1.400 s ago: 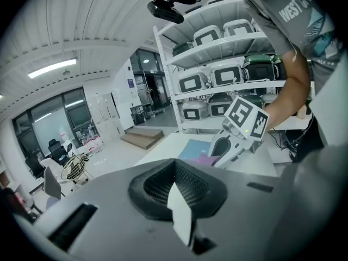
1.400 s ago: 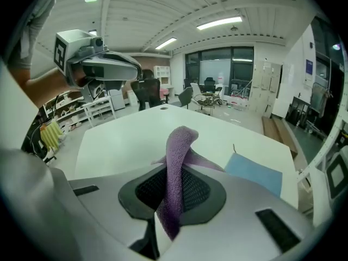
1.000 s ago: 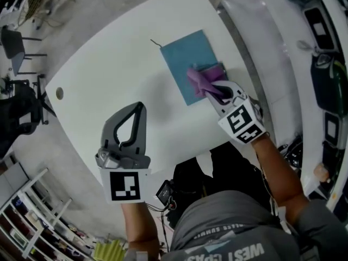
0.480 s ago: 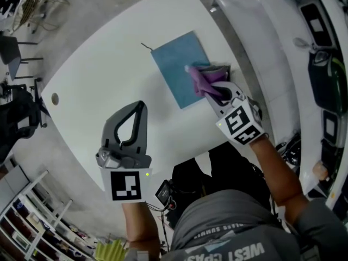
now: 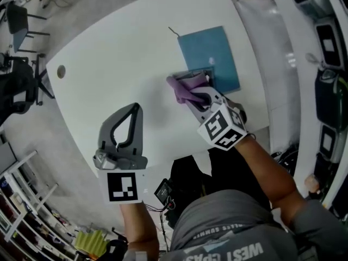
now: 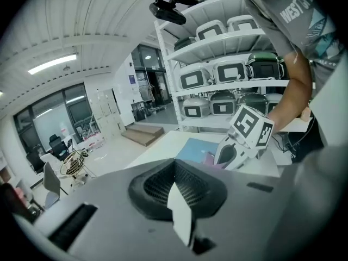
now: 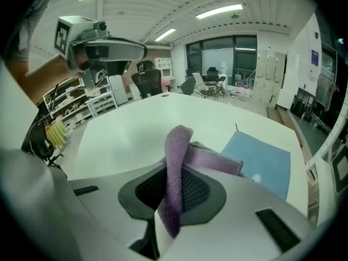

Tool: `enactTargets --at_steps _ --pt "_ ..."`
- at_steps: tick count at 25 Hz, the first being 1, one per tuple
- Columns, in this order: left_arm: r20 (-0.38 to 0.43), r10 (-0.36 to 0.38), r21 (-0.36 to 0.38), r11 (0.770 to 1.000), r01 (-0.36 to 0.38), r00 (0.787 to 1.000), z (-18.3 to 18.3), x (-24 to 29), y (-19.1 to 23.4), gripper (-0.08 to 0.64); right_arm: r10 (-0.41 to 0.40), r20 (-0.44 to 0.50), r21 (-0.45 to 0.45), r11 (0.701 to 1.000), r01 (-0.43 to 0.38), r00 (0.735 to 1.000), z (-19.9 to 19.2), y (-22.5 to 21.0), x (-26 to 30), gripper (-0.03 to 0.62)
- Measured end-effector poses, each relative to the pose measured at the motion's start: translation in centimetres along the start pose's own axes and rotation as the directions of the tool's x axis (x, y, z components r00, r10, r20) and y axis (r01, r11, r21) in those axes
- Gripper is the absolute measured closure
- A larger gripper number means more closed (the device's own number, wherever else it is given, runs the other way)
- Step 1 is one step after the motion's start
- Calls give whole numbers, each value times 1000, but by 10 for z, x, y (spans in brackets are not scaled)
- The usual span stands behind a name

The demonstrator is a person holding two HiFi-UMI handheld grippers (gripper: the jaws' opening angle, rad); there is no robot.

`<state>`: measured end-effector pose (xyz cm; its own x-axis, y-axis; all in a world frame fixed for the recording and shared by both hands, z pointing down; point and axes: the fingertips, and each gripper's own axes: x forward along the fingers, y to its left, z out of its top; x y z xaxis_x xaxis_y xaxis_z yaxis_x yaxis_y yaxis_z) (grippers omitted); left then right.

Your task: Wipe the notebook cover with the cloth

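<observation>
The cloth (image 5: 182, 86) is pinched in the right tongs (image 5: 192, 94), with one purple fold standing up between the jaws. The rest lies at the 7 o'clock corner of the notebook (image 5: 209, 56), mostly on the bare surface (image 5: 125, 53). A stroke could therefore miss the cover, or the unpinned notebook could be dragged askew. The left tongs (image 5: 134, 107) are pressed together, empty, well apart at 7 o'clock. The cover is seen flat, closed and plain blue, toward 1 o'clock on the surface.

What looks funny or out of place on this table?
The purple cloth, pinched in the right gripper, bunches up mostly on the bare white table, beside the near corner of the blue notebook, not flat on its cover. Nothing looks spilled or broken.
</observation>
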<state>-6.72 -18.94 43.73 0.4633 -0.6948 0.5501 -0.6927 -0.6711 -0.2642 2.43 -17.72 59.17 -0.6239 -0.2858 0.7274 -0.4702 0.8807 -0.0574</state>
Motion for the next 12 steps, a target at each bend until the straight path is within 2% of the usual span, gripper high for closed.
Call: enactTargets --at_steps 6,12 --pt "-19 -2 -7 1000 1 1000 -11 -8 9 557 -67 -5 43 997 67 998 -7 -23 -9 523" --pt "10 -51 36 998 51 999 15 15 2 557 -206 -43 157 965 211 978 -47 -78 -49 523"
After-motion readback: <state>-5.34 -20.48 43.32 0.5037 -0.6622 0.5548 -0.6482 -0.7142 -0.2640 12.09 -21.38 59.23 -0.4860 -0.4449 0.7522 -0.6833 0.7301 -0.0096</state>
